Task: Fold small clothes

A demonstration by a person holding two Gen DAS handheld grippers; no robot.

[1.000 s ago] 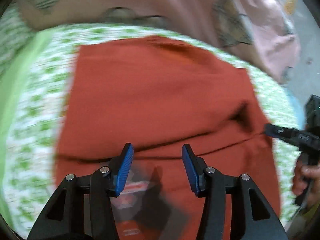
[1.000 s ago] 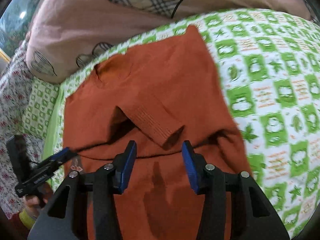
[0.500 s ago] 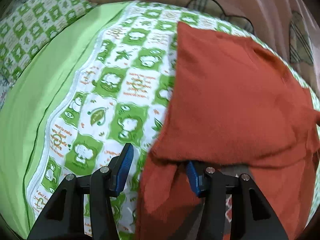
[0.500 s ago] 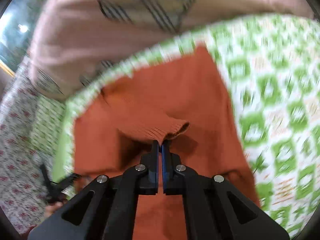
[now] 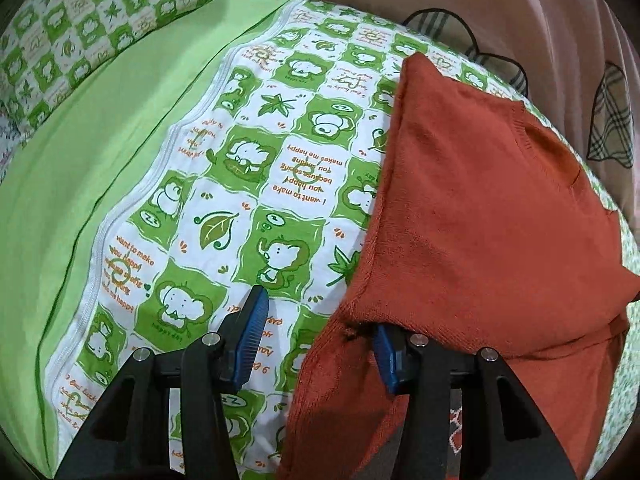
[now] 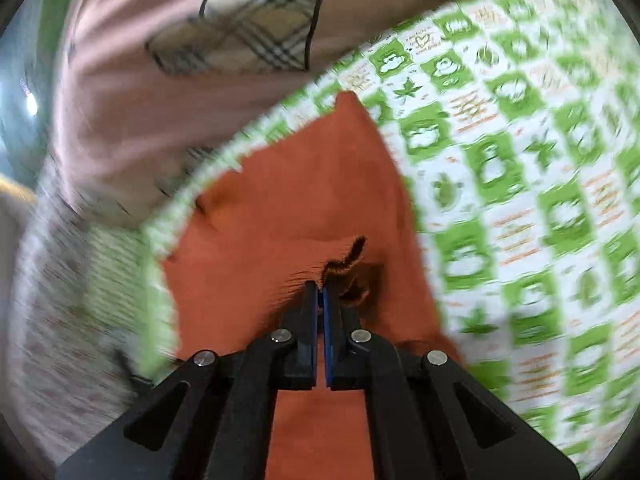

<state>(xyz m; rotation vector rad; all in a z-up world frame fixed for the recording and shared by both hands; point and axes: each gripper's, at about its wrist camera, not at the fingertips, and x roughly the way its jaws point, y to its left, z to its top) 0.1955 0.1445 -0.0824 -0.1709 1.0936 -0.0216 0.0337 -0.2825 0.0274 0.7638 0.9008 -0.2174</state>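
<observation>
A rust-orange knitted sweater (image 5: 480, 220) lies flat on a green-and-white printed bedspread (image 5: 240, 200). My left gripper (image 5: 320, 340) is open at the sweater's left side edge. Its right pad (image 5: 386, 360) is tucked under a raised fold of the knit and its left pad (image 5: 252, 332) is over the bedspread. In the right wrist view my right gripper (image 6: 320, 290) is shut on the ribbed sleeve cuff (image 6: 352, 256), which stands up crumpled above the sweater's body (image 6: 300, 200). That view is blurred by motion.
A pink quilt (image 5: 520, 8) with plaid patches is bunched along the far side of the bed. A plain light-green sheet (image 5: 80, 160) and a matching printed pillow (image 5: 80, 20) lie to the left. The printed bedspread (image 6: 520, 200) stretches right of the sweater.
My right gripper shut on the sleeve cuff and lifted it off the sweater. My left gripper swung from over the sweater's middle to its left edge and settled there.
</observation>
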